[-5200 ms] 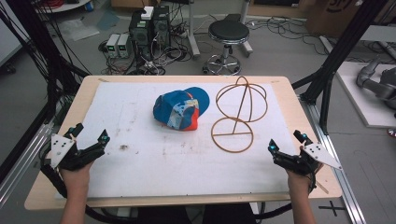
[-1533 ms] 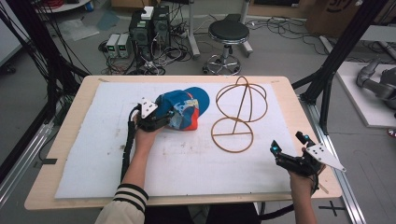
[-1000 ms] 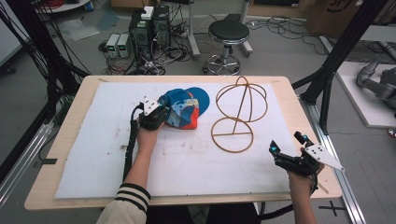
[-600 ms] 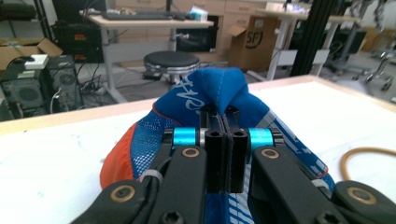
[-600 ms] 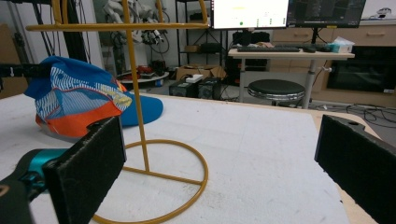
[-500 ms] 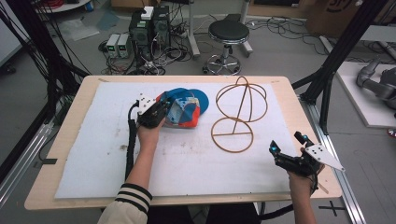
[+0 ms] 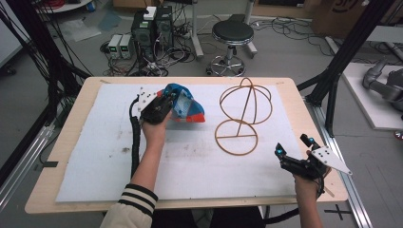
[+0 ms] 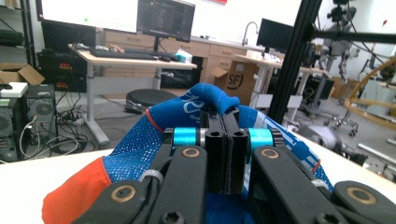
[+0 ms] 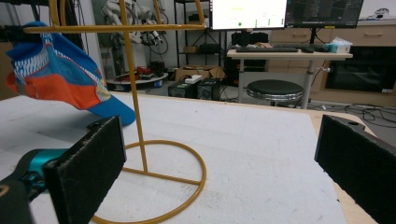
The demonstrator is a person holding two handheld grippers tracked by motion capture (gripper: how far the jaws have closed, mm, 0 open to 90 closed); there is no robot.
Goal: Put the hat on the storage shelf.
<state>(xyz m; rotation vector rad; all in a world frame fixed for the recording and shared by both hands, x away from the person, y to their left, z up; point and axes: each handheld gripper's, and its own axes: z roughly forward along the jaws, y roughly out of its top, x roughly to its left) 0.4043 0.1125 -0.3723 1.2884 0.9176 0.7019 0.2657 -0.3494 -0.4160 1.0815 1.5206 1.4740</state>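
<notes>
The surface point(image 7: 85, 156), covered by a white mat, carried a gold wire stand point(image 7: 243, 116) with a ring base and a domed top. It stood well to the right of the left claw point(image 7: 167, 100) and ahead and left of the right claw point(image 7: 294, 145).

The left claw was clenched on a fold of a blue and orange cap point(image 7: 186, 105), its jaws pressed together with fabric bunched above them in the left gripper view. The cap hung from that pinch, raised off the mat, its brim pointing toward the stand.

The right claw rested near the surface's near right corner, jaws spread wide and holding nothing.

The likely risks, as a judgement: the pinch took only a small fold of soft cloth, so the cap could slide out under its own weight if swung quickly. The stand looked light and thin; a cap dragged against its dome could tip or push it, since the right claw was too far off to steady it. A limp crown might also snag on the wires rather than settle over them.
</notes>
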